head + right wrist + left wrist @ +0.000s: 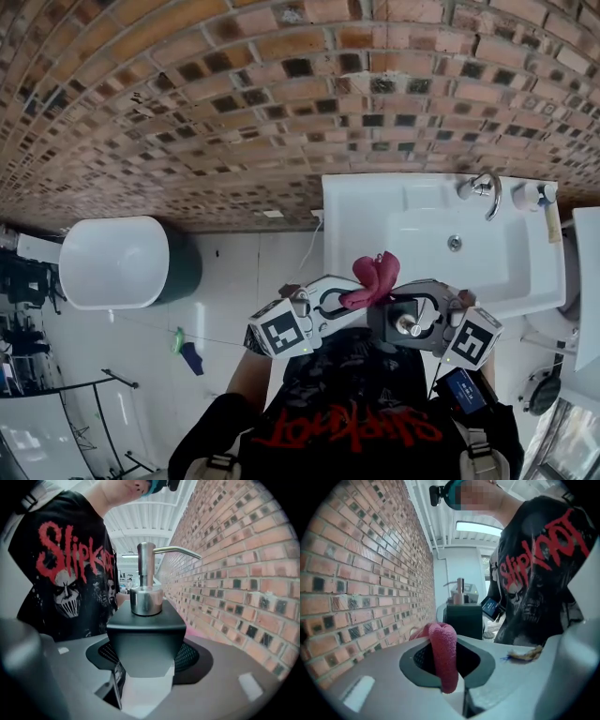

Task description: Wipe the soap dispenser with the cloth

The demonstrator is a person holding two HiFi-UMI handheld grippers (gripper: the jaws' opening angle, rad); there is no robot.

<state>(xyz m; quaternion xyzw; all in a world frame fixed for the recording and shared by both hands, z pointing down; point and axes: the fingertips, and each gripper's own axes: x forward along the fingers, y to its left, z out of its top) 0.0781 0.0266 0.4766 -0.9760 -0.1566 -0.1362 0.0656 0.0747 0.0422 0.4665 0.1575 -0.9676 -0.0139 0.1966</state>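
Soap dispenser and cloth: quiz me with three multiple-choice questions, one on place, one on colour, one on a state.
1. The cloth is in: A the right gripper; B the left gripper; C neither.
2. The cloth is: A dark pink; B blue; C white.
3. The right gripper is: A open and empty; B out of view; C shut on the soap dispenser.
Answers: B, the left gripper view shows the cloth pinched between its jaws; A, it looks pink in both views that show it; C, the dispenser's dark body sits clamped between the jaws.
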